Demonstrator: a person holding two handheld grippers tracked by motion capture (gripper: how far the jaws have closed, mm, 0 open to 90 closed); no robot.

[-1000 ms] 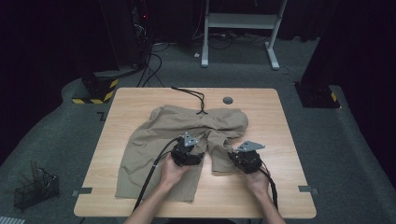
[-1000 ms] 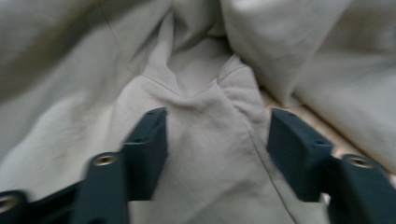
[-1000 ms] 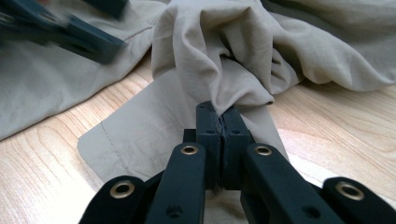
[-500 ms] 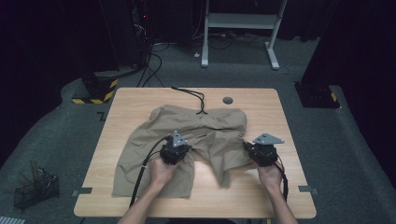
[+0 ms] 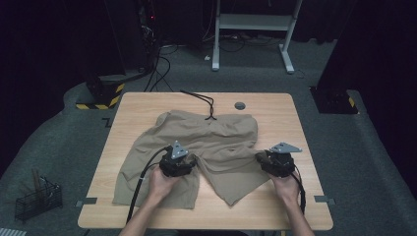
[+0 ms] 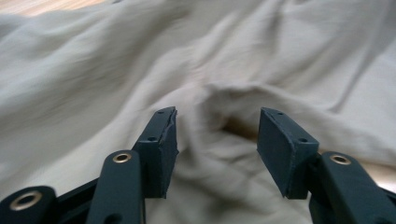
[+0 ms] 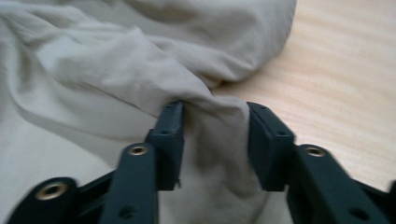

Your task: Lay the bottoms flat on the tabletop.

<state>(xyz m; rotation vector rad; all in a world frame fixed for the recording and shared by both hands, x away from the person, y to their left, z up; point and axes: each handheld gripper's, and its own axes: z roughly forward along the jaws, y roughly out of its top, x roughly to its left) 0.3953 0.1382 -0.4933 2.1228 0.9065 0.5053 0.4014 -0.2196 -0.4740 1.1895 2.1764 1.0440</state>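
Note:
Khaki shorts (image 5: 211, 137) lie spread on the wooden table (image 5: 275, 113), waistband at the far side. My left gripper (image 5: 179, 158) rests over the shorts' left leg. Its jaws have just been opening, and in the left gripper view the left gripper (image 6: 218, 114) stands open above rumpled cloth (image 6: 280, 56) with nothing pinched. My right gripper (image 5: 265, 158) is at the outer edge of the right leg. Its jaws have also just been opening, so the right gripper (image 7: 215, 107) is open, with a raised fold of the shorts (image 7: 93, 70) still between the pads.
A black drawstring (image 5: 204, 103) trails from the waistband toward the far edge, near a round grommet (image 5: 239, 105). Bare wood (image 7: 336, 70) lies right of the shorts. On the floor are a wire basket (image 5: 37, 199), a striped base (image 5: 101, 93) and a white desk frame (image 5: 251, 24).
Both hands have moved apart, the left one leftward and the right one rightward. The right leg of the shorts has been drawn out to the right and lies flatter.

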